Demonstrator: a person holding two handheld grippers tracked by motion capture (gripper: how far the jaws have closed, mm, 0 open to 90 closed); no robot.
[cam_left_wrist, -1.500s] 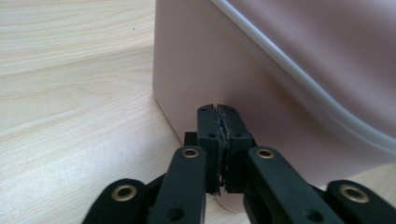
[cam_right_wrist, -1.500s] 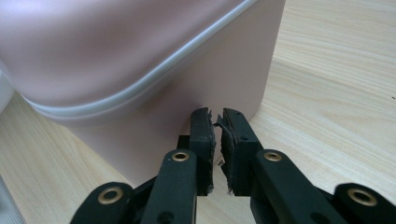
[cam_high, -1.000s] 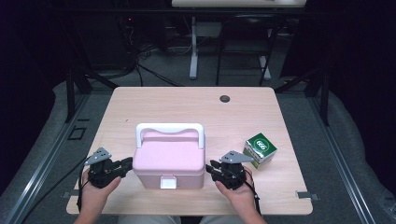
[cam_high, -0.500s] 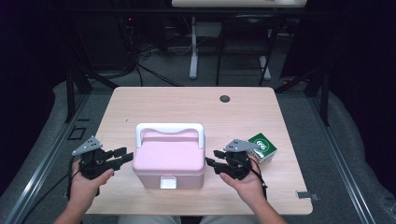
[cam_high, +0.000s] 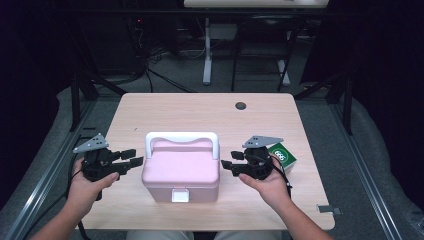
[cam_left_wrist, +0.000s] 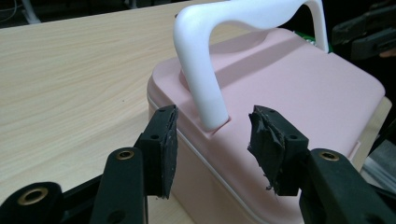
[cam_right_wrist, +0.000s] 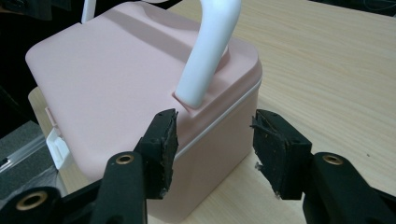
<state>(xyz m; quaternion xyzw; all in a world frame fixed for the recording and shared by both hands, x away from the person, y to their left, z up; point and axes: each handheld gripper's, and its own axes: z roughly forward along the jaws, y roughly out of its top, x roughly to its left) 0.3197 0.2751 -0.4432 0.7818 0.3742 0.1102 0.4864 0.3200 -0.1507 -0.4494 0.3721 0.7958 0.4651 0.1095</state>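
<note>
A pink lidded box (cam_high: 180, 167) with an upright white handle (cam_high: 181, 136) stands near the front edge of the wooden table (cam_high: 200, 112). My left gripper (cam_high: 132, 156) hovers just off the box's left side, open. Its view looks past the pads (cam_left_wrist: 163, 144) at the lid (cam_left_wrist: 299, 84) and the handle's foot (cam_left_wrist: 201, 70). My right gripper (cam_high: 229, 160) hovers off the right side, also open, facing the lid (cam_right_wrist: 107, 79) and the handle (cam_right_wrist: 210, 51). Both pairs of jaws have just been opening, and nothing is pressed between them.
A small green carton (cam_high: 284, 156) sits on the table right behind the right hand. A dark round plug (cam_high: 241, 105) lies in the tabletop near the far edge. The box's white latch (cam_high: 180, 195) faces the person. Table legs and cables stand beyond the table.
Both hands have lifted and drawn a little away from the box's sides. Both pairs of jaws stand wider than before. The box has stayed in place.
</note>
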